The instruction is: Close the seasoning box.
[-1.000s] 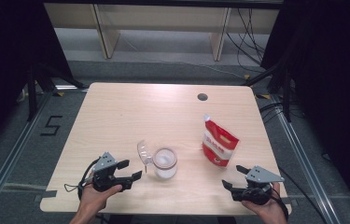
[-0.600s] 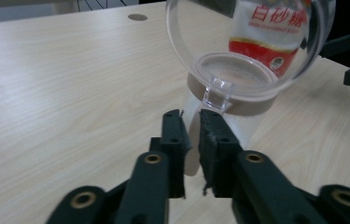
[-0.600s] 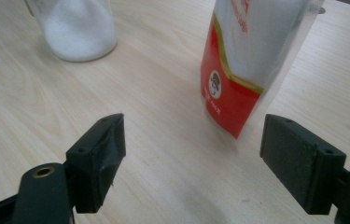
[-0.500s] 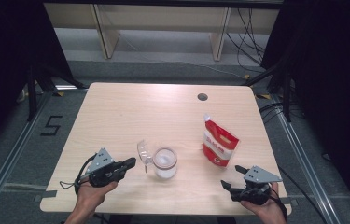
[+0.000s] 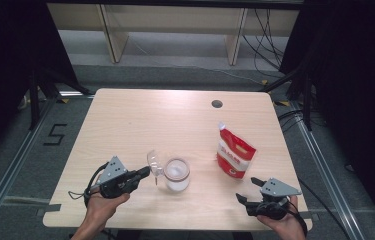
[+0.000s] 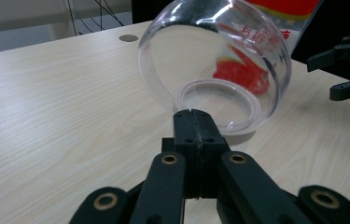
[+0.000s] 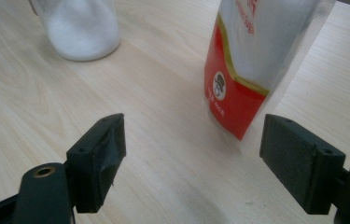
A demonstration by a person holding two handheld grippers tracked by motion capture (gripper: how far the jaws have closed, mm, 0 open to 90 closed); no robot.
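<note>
A pale wooden table [image 5: 140, 120] carries a clear glass jar of white powder [image 5: 177, 174] at six o'clock and a red-and-white plastic pouch [image 5: 235, 152] at four o'clock.

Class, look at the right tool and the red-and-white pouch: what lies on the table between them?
Nothing: in the right gripper view, bare light wooden table lies between the open right tool and the standing red-and-white plastic pouch.

In the left gripper view the clear lid [image 6: 214, 65] of the jar is cut off by the top edge, and the red pouch [image 6: 280, 7] behind it shows just a strip, its print warped through the plastic. Whether the left gripper [image 6: 194, 122] pinches anything at that lid's rim cannot be told. In the right gripper view the jar [image 7: 81, 28] and pouch [image 7: 252, 60] both lose their tops at the frame's edge.
</note>
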